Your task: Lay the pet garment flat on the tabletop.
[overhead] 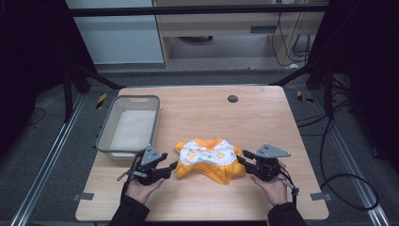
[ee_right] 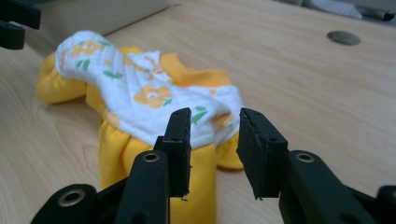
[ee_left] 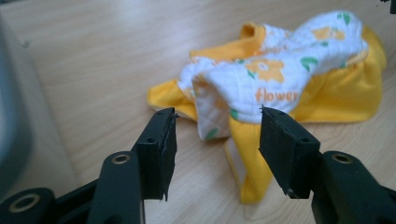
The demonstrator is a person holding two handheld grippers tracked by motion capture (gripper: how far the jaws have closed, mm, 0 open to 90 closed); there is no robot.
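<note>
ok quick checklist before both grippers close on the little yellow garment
1. Left gripper open, jaws spread: ok.
2. Right gripper open: ok.
3. Garment lying between both grippers: ok.
4. Fabric actually between the left jaws: not ok, the cloth lies just beyond the tips.
5. Fabric between the right jaws: cannot tell, the edge sits close to the tips.
6. Grey bin apart from the garment: ok.

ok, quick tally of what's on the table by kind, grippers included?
Garments: 1, the yellow and white flower-print garment, crumpled near the middle.
Bins: 1, the grey bin at the table's left.
Grippers: 2, left gripper and right gripper, both open, one at each side of the garment.
Total: 4
</note>
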